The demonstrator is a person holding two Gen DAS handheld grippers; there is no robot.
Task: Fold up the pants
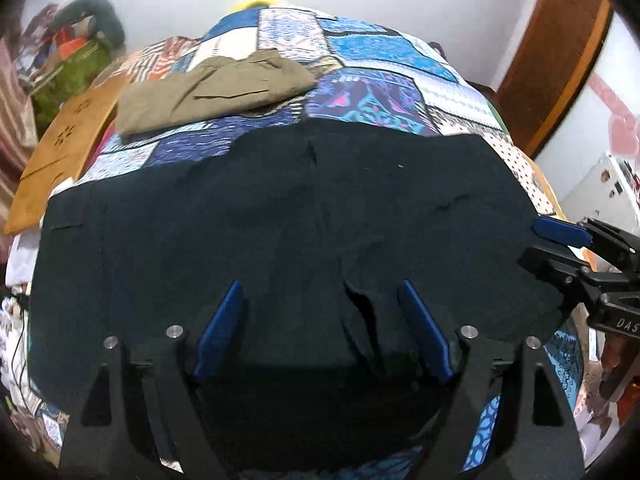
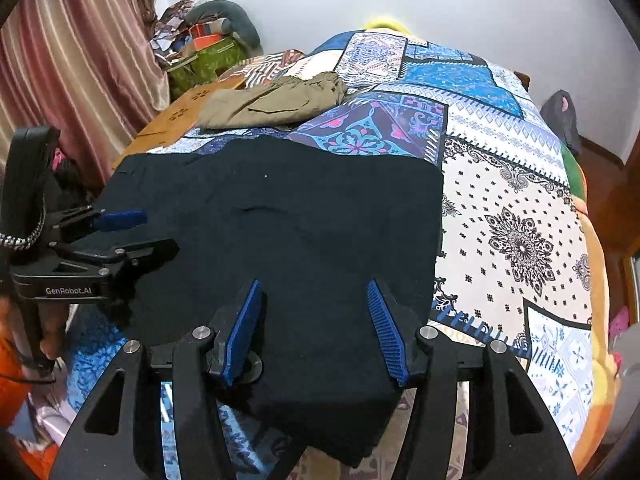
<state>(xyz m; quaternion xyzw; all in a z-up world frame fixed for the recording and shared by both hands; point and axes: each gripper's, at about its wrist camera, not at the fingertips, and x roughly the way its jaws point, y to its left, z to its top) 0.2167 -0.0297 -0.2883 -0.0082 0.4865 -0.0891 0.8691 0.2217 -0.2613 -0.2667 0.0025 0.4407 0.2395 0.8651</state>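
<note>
Dark navy pants lie spread flat across the near part of a patchwork bedspread; they also show in the right wrist view. My left gripper is open just above the pants' near edge, its blue pads on either side of a fold ridge. My right gripper is open over the pants' near right corner, which hangs off the bed edge. Each gripper shows in the other's view, the right one at the pants' right edge, the left one at their left edge.
Folded olive-khaki pants lie farther back on the bed, also in the right wrist view. A brown board lies at the bed's left edge. A clutter pile and curtain stand at left, a wooden door at right.
</note>
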